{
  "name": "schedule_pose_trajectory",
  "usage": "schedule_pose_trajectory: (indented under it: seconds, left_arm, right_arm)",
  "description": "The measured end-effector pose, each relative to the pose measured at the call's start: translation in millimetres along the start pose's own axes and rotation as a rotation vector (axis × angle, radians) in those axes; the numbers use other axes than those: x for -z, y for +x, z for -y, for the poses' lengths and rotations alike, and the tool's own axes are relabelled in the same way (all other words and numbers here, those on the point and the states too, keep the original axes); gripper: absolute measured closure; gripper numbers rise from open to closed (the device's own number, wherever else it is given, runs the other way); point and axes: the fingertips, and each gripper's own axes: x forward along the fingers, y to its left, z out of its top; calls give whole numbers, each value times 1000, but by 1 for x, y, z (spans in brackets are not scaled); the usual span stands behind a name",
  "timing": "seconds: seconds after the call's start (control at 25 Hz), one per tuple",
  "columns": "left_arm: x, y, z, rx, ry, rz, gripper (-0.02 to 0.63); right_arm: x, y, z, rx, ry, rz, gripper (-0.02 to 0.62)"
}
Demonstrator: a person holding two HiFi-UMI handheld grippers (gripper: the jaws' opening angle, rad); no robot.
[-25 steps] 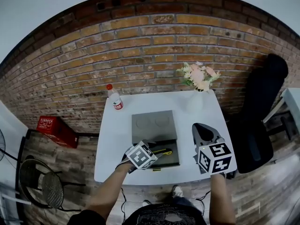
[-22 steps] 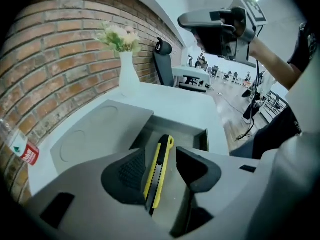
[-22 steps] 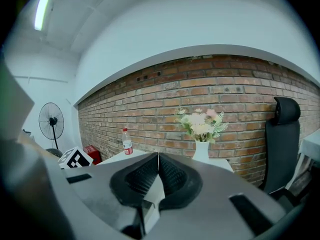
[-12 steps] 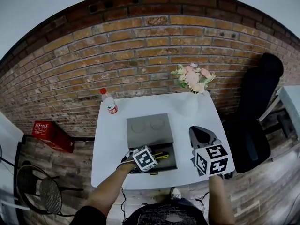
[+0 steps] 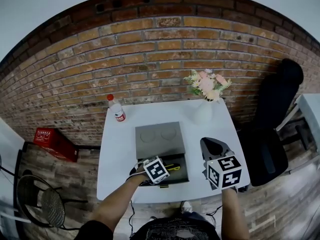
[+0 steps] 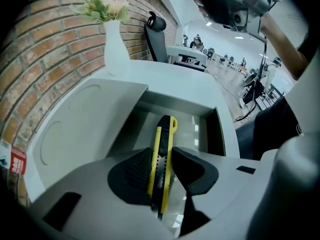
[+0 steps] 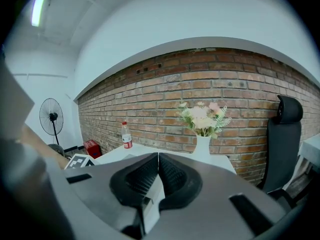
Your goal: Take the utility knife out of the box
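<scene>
A yellow and black utility knife (image 6: 165, 134) lies in the tray of an open grey box (image 6: 215, 129), whose lid (image 5: 159, 138) is folded back toward the wall. My left gripper (image 6: 161, 171) points steeply down into the tray. Its jaws are closing, the knife's handle stands between them, and both pads touch its sides. In the head view the knife's yellow end (image 5: 173, 167) shows just right of the left gripper's marker cube (image 5: 156, 170). My right gripper (image 5: 215, 146) hovers right of the box, shut with nothing in it (image 7: 158, 171).
The box sits on a white table (image 5: 120, 154) against a brick wall. A plastic bottle (image 5: 116, 109) stands at the back left, a white vase of flowers (image 5: 204, 111) at the back right. A black office chair (image 5: 272, 129) stands to the right, a red crate (image 5: 50, 139) on the floor at left.
The left gripper has sunk into the box tray over the knife. The right gripper has stayed in place.
</scene>
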Motion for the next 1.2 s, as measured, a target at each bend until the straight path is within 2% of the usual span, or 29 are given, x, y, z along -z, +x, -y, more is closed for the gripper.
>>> schedule_pose_trajectory:
  seconds: [0.24, 0.52, 0.76, 0.96, 1.2]
  left_arm:
    - [1, 1, 6, 4, -12, -1, 474]
    - [7, -3, 5, -2, -132, 38, 477]
    - [0, -17, 4, -37, -116, 79, 477]
    - [-14, -33, 7, -25, -168, 155, 477]
    - [-28, -59, -2, -78, -218, 259, 477]
  right_arm:
    - [-1, -2, 1, 3, 7, 11, 577]
    - [2, -6, 3, 5, 17, 12, 577]
    - [3, -7, 0, -6, 18, 14, 577]
    - [3, -8, -3, -17, 18, 12, 577]
    - [2, -4, -11, -41, 10, 18, 577]
